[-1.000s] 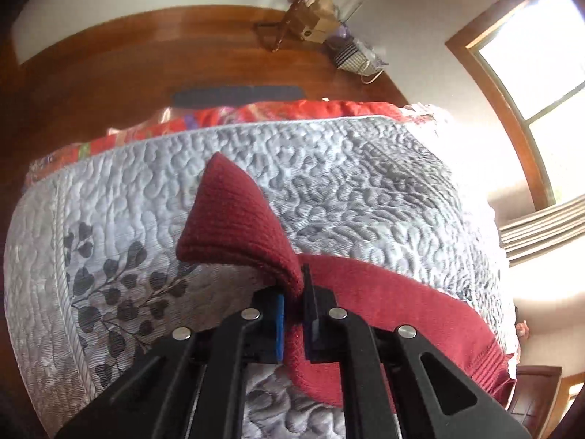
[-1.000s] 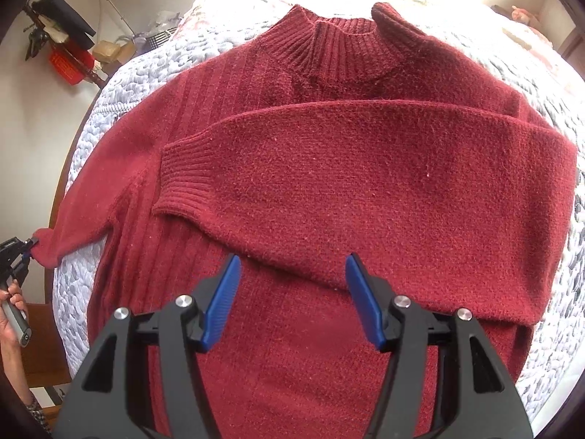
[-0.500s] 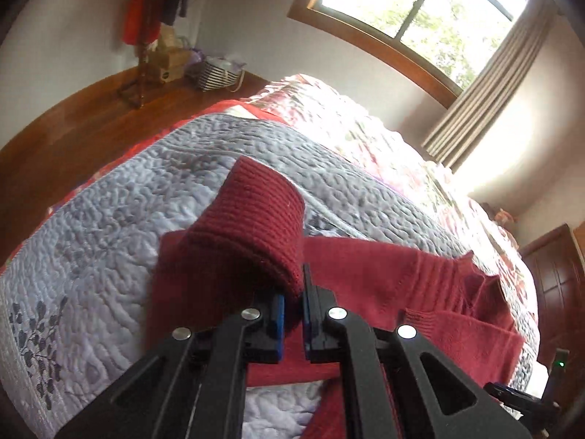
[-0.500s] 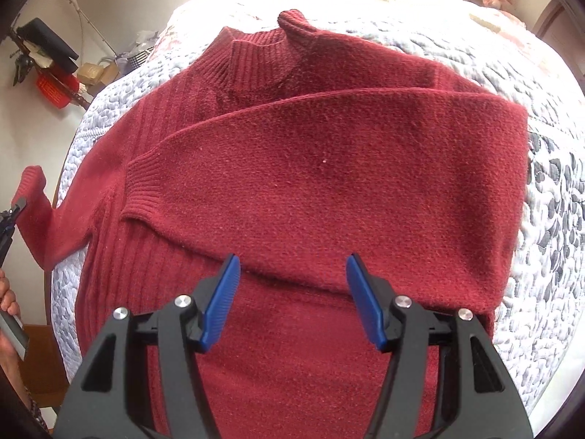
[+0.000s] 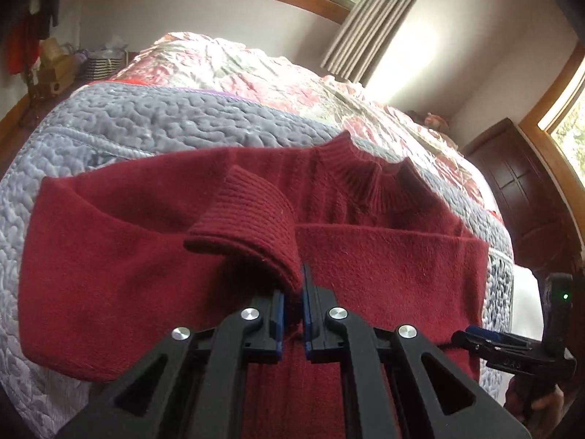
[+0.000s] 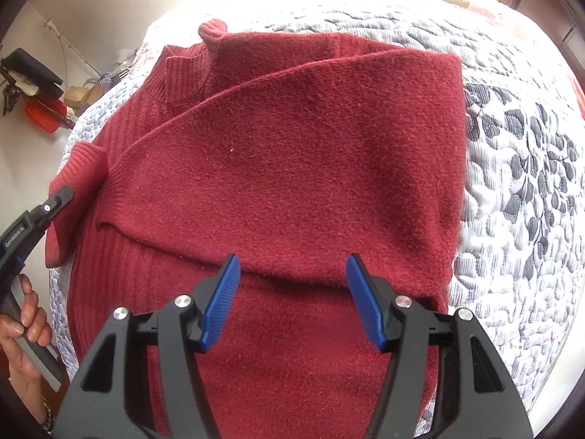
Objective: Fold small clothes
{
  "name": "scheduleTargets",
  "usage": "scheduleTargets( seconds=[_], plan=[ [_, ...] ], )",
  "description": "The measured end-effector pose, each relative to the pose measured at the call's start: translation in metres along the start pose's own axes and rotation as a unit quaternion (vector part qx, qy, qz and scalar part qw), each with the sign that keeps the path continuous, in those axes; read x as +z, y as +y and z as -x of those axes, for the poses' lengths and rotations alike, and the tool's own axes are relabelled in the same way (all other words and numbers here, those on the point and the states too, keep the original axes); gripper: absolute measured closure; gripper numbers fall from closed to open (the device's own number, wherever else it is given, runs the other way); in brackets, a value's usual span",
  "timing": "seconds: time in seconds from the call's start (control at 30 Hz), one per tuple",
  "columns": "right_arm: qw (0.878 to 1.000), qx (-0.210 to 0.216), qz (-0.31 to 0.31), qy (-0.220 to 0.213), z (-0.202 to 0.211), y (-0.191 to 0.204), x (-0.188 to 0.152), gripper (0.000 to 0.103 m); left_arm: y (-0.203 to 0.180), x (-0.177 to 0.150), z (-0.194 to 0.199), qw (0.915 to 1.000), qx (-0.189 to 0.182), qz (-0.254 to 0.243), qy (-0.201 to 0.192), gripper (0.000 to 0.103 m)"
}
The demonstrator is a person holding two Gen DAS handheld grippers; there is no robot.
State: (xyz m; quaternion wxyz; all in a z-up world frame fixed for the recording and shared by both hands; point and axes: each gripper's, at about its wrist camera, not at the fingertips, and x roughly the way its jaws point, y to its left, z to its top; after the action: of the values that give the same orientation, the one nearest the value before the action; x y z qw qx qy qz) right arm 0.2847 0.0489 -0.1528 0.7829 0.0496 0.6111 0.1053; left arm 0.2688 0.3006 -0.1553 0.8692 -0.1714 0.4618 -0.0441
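Grey quilt (image 6: 512,168), curtain (image 5: 369,18), dark wooden cabinet (image 5: 519,183).

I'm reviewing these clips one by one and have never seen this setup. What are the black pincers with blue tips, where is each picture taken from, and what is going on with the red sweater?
There is no robot here. A person holds a hand-operated two-finger gripper in each hand, and each gripper carries a wide-angle camera that looks forward along its fingers, so the black arms at the bottom of each picture are the gripper itself.

One picture comes from the left gripper. Its blue pads are shut on the ribbed cuff of one sleeve, lifted over the sweater's body. The other comes from the right gripper, which is open, holds nothing and points at the sweater from above.

A dark red sweater lies on a grey quilt covering a bed. One sleeve is already folded across the chest. At the left edge of the right-hand picture you can see the person's hand working the left gripper.
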Motion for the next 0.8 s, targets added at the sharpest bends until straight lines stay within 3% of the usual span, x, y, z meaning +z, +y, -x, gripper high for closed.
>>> scheduleTargets(
  seconds=[0.07,0.13,0.2,0.33,0.4,0.5,0.63,0.8],
  plan=[
    [1.000,0.004,-0.002,0.004,-0.002,-0.003,-0.001,0.043,-0.010,-0.010,-0.020,0.9992,0.001,-0.022,0.034,0.083],
    [1.000,0.005,-0.003,0.007,-0.004,-0.004,-0.001,0.043,-0.015,-0.021,-0.031,0.9974,0.011,-0.037,0.060,0.080],
    [1.000,0.003,-0.001,0.009,-0.003,-0.003,0.000,0.043,-0.017,-0.029,-0.027,0.9958,0.007,-0.043,0.080,0.063],
    [1.000,0.012,0.018,0.006,0.002,0.014,0.008,0.043,-0.003,-0.038,0.026,0.9969,-0.024,-0.052,0.053,0.045],
    [0.999,0.020,0.039,0.000,0.005,0.032,0.015,0.043,0.015,-0.040,0.052,0.9980,-0.009,-0.051,0.036,0.033],
    [0.996,0.063,0.060,0.006,0.000,0.063,0.026,0.042,0.061,-0.030,0.070,0.9981,0.054,-0.019,0.025,0.033],
    [0.993,0.082,0.077,0.029,-0.026,0.100,0.039,0.042,0.118,-0.015,0.069,0.9886,0.146,0.030,0.023,0.033],
    [0.991,0.102,0.073,0.055,-0.051,0.131,0.049,0.043,0.151,-0.012,0.057,0.9803,0.183,0.060,0.044,0.034]
  ],
)
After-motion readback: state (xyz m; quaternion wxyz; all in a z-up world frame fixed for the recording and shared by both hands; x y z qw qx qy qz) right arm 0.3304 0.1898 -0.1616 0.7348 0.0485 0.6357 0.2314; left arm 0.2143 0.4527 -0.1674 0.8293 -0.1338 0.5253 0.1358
